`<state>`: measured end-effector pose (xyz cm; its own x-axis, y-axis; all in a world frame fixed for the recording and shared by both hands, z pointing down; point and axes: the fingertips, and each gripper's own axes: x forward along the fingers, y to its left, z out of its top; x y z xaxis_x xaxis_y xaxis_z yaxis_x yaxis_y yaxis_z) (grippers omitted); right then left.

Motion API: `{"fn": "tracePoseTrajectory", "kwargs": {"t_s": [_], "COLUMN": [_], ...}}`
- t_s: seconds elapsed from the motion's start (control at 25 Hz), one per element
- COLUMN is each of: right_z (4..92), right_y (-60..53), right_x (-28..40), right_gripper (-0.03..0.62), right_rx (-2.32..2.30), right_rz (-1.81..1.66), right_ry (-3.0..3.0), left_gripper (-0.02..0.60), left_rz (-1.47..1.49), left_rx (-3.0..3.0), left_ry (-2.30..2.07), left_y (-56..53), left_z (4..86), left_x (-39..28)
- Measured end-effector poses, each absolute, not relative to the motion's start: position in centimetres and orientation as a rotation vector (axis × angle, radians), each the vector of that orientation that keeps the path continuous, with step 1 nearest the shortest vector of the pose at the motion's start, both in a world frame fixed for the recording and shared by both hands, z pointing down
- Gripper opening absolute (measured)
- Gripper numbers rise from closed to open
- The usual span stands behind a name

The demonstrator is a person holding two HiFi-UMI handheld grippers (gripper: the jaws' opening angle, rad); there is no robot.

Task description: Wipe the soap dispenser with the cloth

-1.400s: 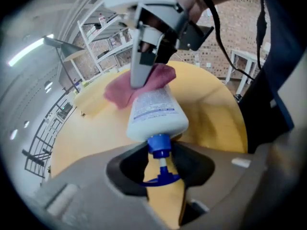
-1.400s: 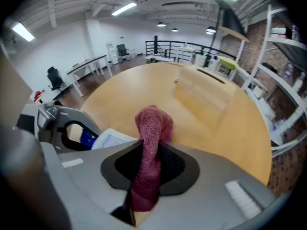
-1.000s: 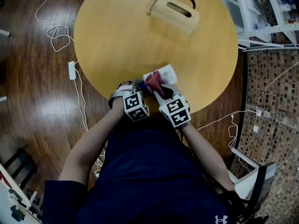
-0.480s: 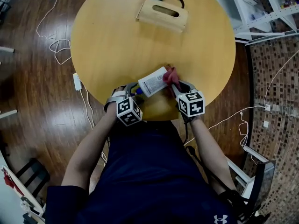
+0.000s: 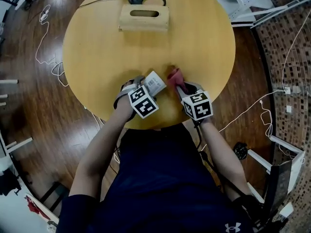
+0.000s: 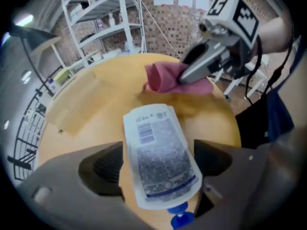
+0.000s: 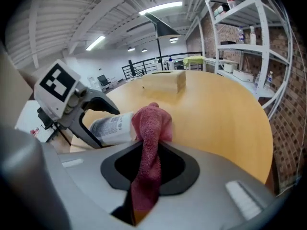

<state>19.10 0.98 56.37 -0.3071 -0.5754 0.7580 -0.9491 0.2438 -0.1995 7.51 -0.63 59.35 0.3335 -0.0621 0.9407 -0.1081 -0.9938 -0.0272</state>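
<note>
The dispenser [image 6: 160, 157] lay between the jaws of the left gripper [image 6: 156, 166]. Its long axis ran up the left gripper view: blue cap [image 6: 178, 220] at the bottom edge, flat base toward the upper middle, printed label facing the camera. In the head view it slanted from lower left to upper right, base end toward the cloth [image 5: 175, 75]. Whether it rested on the table could not be told.

The left gripper's jaws had just been opening and stood wide, the right pad clear of the bottle. The right gripper [image 7: 148, 169] was clamped on the pink cloth, which hung down through its jaws and bunched above them, just beside the dispenser's base. In the head view both grippers sat side by side at lower centre, pointing steeply down, each marker cube facing up. The two bare forearms [image 5: 97, 149] reached up from the bottom of the frame past a dark shirt [image 5: 160, 183].

The table [image 5: 107, 42] was round, of pale wood, and filled the upper middle of the head view. A wooden box [image 5: 144, 17] stood near its top edge. Around it lay dark wood floor [image 5: 29, 106] with white cables [image 5: 46, 57] at left. The left gripper view showed white shelves [image 6: 96, 23] at upper left and a brick wall [image 6: 158, 18] behind.
</note>
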Motion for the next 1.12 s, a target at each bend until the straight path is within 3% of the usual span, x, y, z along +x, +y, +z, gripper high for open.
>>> {"fn": "tracePoseTrajectory", "kwargs": {"t_s": [0.36, 0.6, 0.92, 1.12], "right_z": [56.8, 57.1, 56.6, 56.3], "right_y": [2.8, -0.3, 8.3, 2.5], "right_x": [13.0, 12.5, 8.9, 10.8], "right_gripper": [0.078, 0.078, 0.077, 0.077], "right_rx": [0.553, 0.635, 0.351, 0.557], "right_rz": [0.407, 0.301, 0.37, 0.398], "right_ry": [-2.005, -2.001, -2.158, -2.139], "left_gripper": [0.46, 0.461, 0.456, 0.457], "left_rz": [2.253, 2.26, 2.208, 2.236], "left_rx": [2.517, 2.492, 2.443, 2.398], "left_ry": [0.495, 0.369, 0.32, 0.304], "left_y": [3.4, 3.5, 3.4, 3.3], "left_z": [60.3, 60.8, 61.1, 61.1], "left_x": [4.8, 4.9, 4.2, 4.2]}}
